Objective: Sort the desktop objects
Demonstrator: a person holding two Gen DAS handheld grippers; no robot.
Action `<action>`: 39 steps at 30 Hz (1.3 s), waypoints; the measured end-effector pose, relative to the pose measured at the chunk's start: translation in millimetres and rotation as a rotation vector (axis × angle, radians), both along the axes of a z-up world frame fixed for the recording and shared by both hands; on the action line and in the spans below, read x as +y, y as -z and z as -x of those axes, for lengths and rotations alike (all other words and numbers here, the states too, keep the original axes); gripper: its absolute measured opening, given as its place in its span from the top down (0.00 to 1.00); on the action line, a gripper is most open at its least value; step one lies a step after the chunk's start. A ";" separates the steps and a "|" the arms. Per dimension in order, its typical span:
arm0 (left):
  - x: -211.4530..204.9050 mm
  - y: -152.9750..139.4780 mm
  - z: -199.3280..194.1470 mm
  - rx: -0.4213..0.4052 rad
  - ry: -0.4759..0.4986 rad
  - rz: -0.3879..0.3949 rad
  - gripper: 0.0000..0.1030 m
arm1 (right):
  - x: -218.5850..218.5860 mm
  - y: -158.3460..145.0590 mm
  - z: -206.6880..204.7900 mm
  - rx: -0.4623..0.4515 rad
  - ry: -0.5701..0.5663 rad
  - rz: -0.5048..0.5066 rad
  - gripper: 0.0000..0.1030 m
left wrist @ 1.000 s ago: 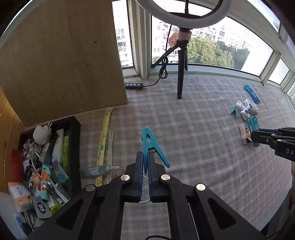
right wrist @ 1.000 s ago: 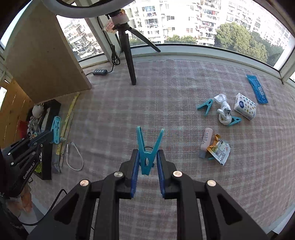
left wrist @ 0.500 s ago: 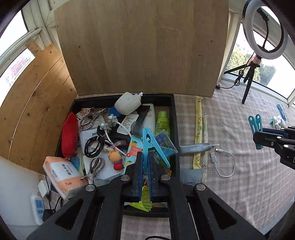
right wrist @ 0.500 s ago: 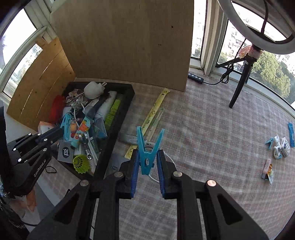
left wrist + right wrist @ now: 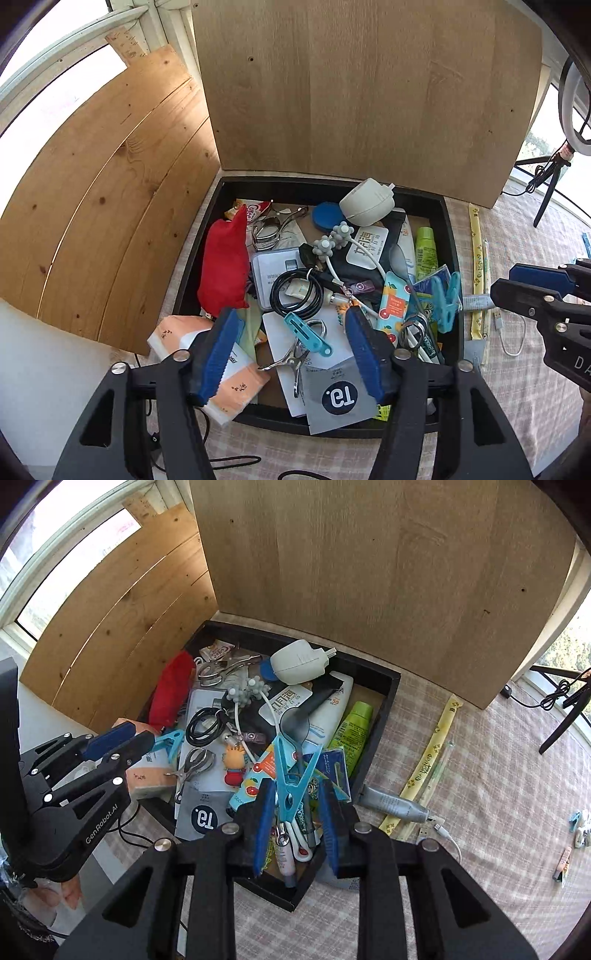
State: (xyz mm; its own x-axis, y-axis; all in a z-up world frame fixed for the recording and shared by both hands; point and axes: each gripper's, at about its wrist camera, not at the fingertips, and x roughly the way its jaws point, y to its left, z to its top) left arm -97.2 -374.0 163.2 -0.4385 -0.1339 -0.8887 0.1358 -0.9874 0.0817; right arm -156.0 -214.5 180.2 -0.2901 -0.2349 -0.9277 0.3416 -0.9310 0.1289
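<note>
The left gripper point(image 5: 291, 347) is seen spread wide above the black tray point(image 5: 452, 258), its jaws opening and nothing pressed between the blue pads point(image 5: 218, 354). A teal clothespin point(image 5: 308, 334) lies loose in the gap between them, resting on white papers and a metal clip among the tray's contents, clear of both pads. In the right wrist view the same clothespin point(image 5: 168, 740) is seen just beyond the left gripper's point(image 5: 122, 738) fingertips, near the tray's left side.

The right gripper point(image 5: 297, 818) is held over the near corner of the tray, its jaws opening. A second teal clothespin point(image 5: 291, 779) stands between the pads with its two legs spread upward and its closed end pointing down toward the camera. A gap is visible on each side of it, so it is no longer gripped; whether it still touches one pad cannot be told. In the left wrist view this clothespin point(image 5: 445, 301) is seen near the tray's right wall, beside the right gripper point(image 5: 517, 282).

The tray is crowded: a red pouch point(image 5: 223, 266), a white charger point(image 5: 365, 203), a green tube point(image 5: 424, 251), a coiled black cable point(image 5: 295, 291) and a tissue pack point(image 5: 207, 365) at its left edge. Outside the tray, on the checked surface point(image 5: 480, 775), a yellow strip point(image 5: 432, 753) and a grey tube point(image 5: 391, 805) are laid.
</note>
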 end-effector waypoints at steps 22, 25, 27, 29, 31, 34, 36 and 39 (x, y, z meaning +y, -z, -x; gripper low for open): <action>69.5 -0.4 -26.6 0.029 0.077 -0.046 0.39 | 49.1 6.2 -31.5 0.027 0.087 -0.038 0.67; 98.4 -3.9 -36.9 0.040 0.114 -0.080 0.39 | 73.0 7.8 -45.5 0.040 0.119 -0.039 0.67; 120.1 -6.6 -45.4 0.050 0.140 -0.092 0.39 | 91.4 9.6 -56.7 0.050 0.141 -0.045 0.67; 140.6 -10.0 -54.0 0.062 0.160 -0.107 0.38 | 112.0 11.5 -67.6 0.053 0.169 -0.047 0.67; 161.3 -12.3 -62.3 0.072 0.176 -0.113 0.38 | 134.5 13.8 -77.8 0.048 0.205 -0.038 0.66; 192.3 -12.6 -75.3 0.071 0.202 -0.116 0.38 | 169.2 16.8 -95.3 0.061 0.255 -0.045 0.66; 211.3 -12.1 -83.0 0.070 0.217 -0.107 0.38 | 190.9 18.8 -108.4 0.075 0.284 -0.060 0.66; 237.7 -10.7 -93.3 0.065 0.233 -0.109 0.38 | 223.8 23.8 -127.3 0.067 0.324 -0.048 0.65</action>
